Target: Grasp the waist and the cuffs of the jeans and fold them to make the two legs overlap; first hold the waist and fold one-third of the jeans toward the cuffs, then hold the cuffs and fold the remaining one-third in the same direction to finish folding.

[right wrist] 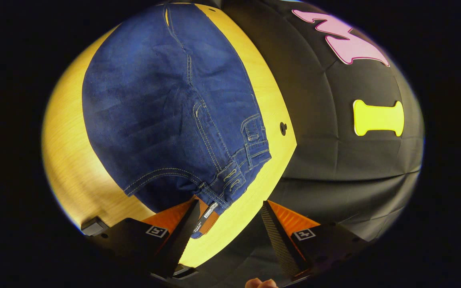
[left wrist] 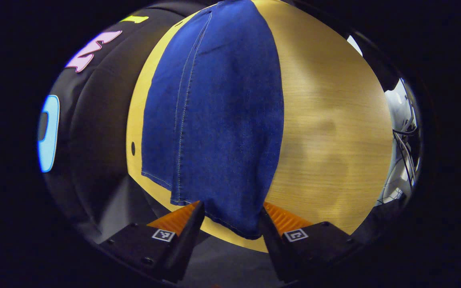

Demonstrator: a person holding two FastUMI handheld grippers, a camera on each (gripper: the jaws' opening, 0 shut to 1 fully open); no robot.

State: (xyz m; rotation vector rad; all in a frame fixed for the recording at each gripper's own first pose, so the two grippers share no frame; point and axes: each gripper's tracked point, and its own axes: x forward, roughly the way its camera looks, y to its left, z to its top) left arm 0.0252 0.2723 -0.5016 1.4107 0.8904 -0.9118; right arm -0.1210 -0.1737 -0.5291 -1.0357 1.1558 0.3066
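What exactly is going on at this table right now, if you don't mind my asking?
A person with a gripper in each hand is folding blue jeans on a wooden table. The legs already lie one over the other. The left gripper is open around the cuff end, and the right gripper is open at the waist. Neither has closed yet.
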